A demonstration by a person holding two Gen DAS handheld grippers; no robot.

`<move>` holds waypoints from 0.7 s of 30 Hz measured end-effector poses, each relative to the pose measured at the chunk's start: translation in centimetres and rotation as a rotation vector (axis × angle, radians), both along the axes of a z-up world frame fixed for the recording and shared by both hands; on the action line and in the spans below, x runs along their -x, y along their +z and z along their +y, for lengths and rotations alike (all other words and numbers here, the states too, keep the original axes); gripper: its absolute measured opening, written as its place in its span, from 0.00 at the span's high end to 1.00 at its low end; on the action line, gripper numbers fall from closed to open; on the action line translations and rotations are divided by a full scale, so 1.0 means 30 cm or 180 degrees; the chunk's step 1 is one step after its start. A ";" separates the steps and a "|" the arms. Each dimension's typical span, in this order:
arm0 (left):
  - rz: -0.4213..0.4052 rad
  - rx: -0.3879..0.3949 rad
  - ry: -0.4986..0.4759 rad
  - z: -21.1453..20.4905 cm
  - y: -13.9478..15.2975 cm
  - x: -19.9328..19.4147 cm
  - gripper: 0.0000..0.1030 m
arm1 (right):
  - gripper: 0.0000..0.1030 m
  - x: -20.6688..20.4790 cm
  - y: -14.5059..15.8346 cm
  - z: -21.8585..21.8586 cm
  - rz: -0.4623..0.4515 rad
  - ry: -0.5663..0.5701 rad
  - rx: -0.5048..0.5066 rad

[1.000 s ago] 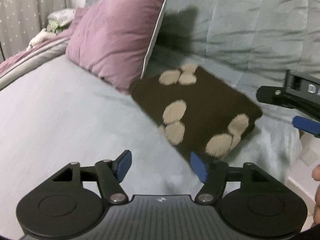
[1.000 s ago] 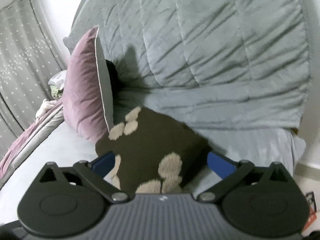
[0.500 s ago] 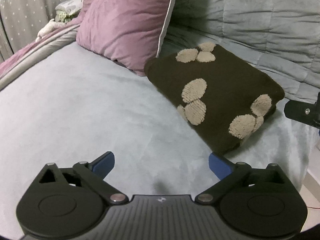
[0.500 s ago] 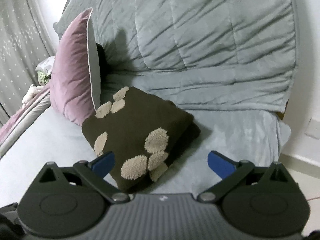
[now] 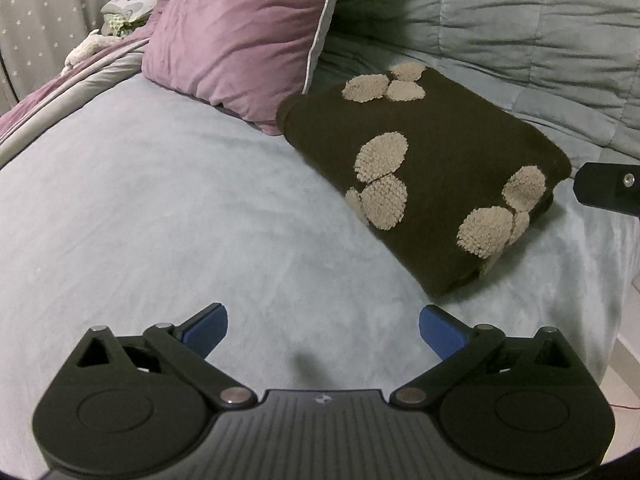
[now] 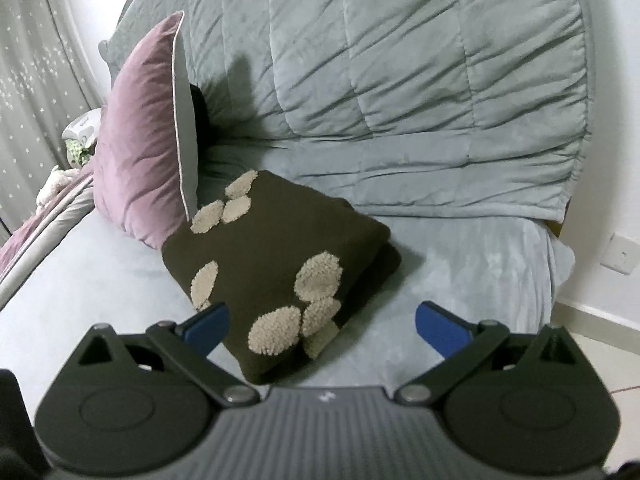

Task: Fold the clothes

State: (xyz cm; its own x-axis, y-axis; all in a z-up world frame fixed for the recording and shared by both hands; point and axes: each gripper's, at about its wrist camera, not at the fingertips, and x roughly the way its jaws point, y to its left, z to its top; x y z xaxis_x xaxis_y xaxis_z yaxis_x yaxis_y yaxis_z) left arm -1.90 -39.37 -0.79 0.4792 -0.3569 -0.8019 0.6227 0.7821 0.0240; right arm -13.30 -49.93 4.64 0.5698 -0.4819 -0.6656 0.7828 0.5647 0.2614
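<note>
The dark brown sweater [image 5: 432,168] with tan fuzzy patches lies folded into a thick rectangular bundle on the pale blue bed cover [image 5: 160,208]. It sits ahead of the left gripper [image 5: 323,326] and off to its right, and directly ahead of the right gripper [image 6: 322,322], its near corner just past the left blue pad. Both claws are released, jaws spread wide, nothing between them. By the look of it the folding is done.

Beyond the bundle's far-left corner a mauve pillow [image 5: 248,28] touches or nearly touches it, and a quilted grey duvet [image 6: 400,80] rises behind.

The risk I see: the lower layer peeks out along the bundle's right edge, so a pad catching that edge could drag the layers apart. The knit's thickness could also let the stack spring open on the soft cover.
</note>
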 end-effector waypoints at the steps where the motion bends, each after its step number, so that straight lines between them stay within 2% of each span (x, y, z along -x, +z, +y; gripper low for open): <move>1: 0.0009 0.0004 -0.0008 0.001 -0.001 0.001 0.00 | 0.00 0.003 0.001 0.003 -0.0018 0.0001 0.0002; 21: 0.0059 0.0029 -0.0067 -0.006 -0.004 0.008 0.00 | 0.00 0.010 -0.002 -0.004 -0.0046 -0.0020 -0.0030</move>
State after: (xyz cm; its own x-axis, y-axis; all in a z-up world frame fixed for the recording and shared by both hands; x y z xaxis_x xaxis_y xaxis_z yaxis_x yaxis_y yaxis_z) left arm -2.13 -39.54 -0.90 0.4565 -0.3742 -0.8072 0.6394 0.7689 0.0052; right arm -13.58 -50.05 4.57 0.5765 -0.4792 -0.6618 0.7824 0.5574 0.2779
